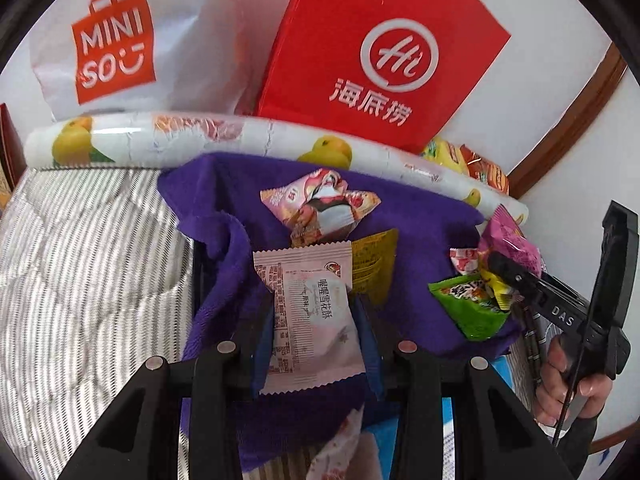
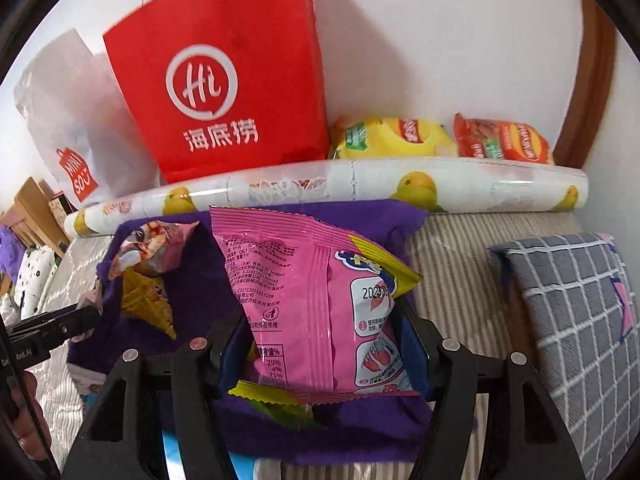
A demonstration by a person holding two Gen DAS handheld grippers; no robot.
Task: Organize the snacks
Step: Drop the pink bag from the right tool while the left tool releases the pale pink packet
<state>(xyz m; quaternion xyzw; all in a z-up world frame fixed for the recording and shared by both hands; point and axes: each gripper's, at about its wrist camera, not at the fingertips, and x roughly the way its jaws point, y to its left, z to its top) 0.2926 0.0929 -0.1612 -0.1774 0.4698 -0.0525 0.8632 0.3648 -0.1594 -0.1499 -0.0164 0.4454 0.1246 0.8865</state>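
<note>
My left gripper [image 1: 314, 320] is shut on a pale pink snack packet [image 1: 310, 312] and holds it above a purple cloth [image 1: 224, 248]. My right gripper [image 2: 324, 328] is shut on a bright pink snack bag [image 2: 316, 304]; it also shows in the left wrist view [image 1: 508, 268] at the right. On the purple cloth [image 2: 192, 280] lie a pink triangular packet [image 1: 320, 208], a yellow packet [image 1: 374, 264] and a green packet [image 1: 468, 308]. The triangular packet [image 2: 156, 252] and the yellow packet [image 2: 148, 300] also show in the right wrist view.
A red paper bag [image 2: 224, 80] and a white MINISO bag [image 1: 116, 48] stand against the wall behind a rolled fruit-print sheet [image 2: 340, 188]. Yellow [image 2: 392, 136] and red [image 2: 504, 140] chip bags lie beside the red bag. A grey checked cushion [image 2: 576, 320] lies at the right on striped bedding [image 1: 80, 260].
</note>
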